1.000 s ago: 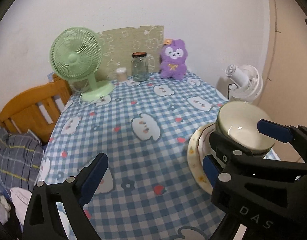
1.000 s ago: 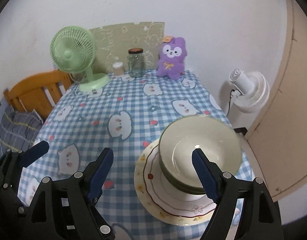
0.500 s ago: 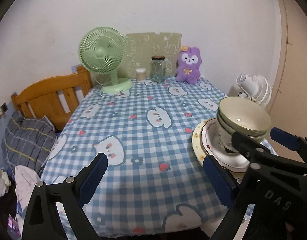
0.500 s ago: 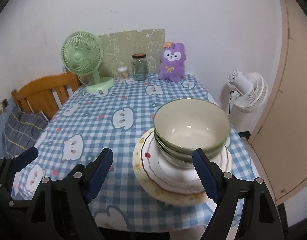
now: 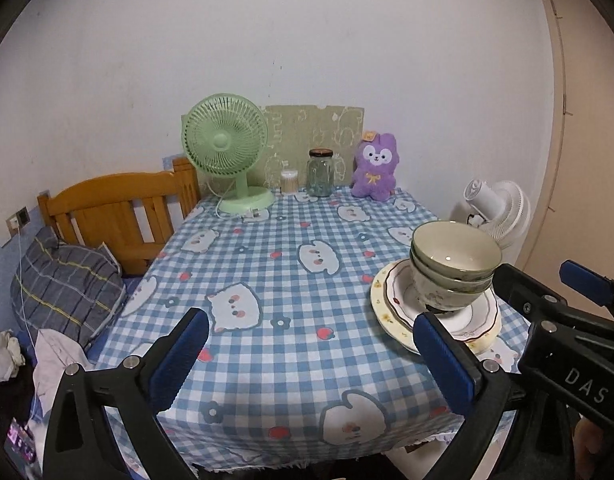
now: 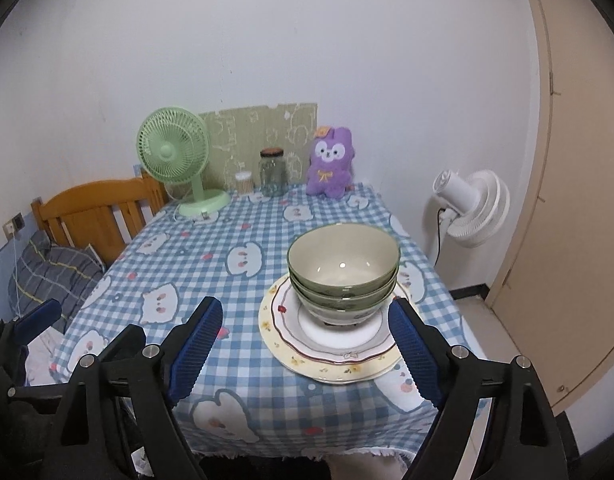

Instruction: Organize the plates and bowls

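Bowls (image 6: 343, 276) stacked on plates (image 6: 331, 356) at four o'clock near the table edge could slide; left gripper (image 5: 311, 360) and right gripper (image 6: 307, 344) gape wide, empty.

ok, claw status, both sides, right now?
Left claw: open, jaws have just been opening, nothing between them.
Right claw: open, empty, short of the stacked bowls.

Plain white wall (image 6: 267, 40) behind a table in a blue checked cloth (image 6: 211, 256), with a wooden bed headboard (image 6: 95, 208) on the left. White standing fan (image 6: 473, 208) in the corner, beige door (image 6: 579, 200) on the right, pale tile floor (image 6: 477, 320).
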`<state>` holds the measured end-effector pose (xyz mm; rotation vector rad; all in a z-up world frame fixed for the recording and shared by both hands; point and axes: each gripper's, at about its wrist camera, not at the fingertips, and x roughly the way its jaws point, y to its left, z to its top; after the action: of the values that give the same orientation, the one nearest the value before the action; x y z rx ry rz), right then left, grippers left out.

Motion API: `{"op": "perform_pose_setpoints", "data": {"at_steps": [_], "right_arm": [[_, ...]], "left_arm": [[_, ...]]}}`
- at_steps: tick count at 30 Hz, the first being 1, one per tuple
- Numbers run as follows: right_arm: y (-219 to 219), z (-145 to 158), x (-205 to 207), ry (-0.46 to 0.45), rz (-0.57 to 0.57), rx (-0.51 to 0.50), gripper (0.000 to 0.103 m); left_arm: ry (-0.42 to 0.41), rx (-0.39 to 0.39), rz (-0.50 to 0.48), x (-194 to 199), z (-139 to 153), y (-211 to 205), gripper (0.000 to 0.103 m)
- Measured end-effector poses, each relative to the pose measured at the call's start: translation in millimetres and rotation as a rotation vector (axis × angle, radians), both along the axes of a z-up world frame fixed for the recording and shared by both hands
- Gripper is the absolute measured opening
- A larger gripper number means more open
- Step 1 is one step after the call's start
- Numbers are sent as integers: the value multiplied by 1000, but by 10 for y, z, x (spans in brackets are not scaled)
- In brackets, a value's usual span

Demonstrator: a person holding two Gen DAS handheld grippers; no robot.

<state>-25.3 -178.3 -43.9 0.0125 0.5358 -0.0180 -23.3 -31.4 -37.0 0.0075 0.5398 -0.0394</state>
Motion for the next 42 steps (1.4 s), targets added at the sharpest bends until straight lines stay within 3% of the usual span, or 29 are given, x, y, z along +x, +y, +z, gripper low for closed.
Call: {"op": "perform_pose_setpoints", "data": {"at_steps": [10, 42], "right_arm": [[-24, 114, -68, -50, -30, -9, 88], [54, 142, -41, -61, -23, -19, 88]], "left_arm": [[-41, 2, 14, -67, 117, 86, 103], [-75, -13, 34, 5, 241, 231, 103]]}}
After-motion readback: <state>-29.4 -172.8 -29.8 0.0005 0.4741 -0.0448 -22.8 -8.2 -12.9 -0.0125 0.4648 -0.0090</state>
